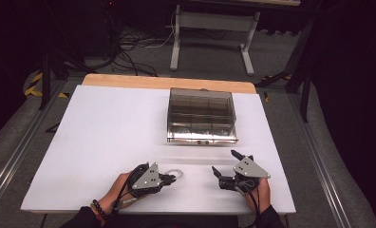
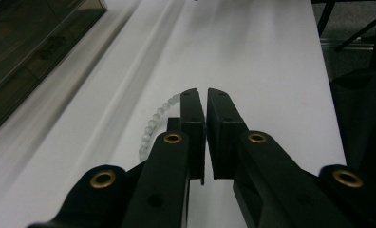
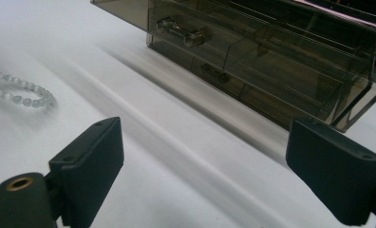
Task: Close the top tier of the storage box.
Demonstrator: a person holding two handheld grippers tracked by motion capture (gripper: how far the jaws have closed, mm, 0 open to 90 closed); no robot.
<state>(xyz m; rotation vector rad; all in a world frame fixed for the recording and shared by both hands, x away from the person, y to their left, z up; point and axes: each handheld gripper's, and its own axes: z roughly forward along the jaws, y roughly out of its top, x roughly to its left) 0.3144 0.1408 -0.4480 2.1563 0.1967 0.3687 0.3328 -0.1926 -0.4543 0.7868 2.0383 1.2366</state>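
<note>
High view: left gripper [image 1: 171, 178] lies low on the white table [image 1: 105, 142], jaws together, touching a pale bead bracelet [image 1: 175, 172] at its tip; whether the beads are pinched cannot be told. Right gripper [image 1: 226, 164], at three o'clock of the bracelet, stands with jaws apart, empty. A smoky plastic drawer box [image 1: 202, 115] sits at twelve o'clock.

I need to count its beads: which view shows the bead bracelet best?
The right gripper view: the bead bracelet lies unobstructed, though cut off at the edge. The left gripper view hides part of it behind a jaw; the high view shows a faint loop.
</note>
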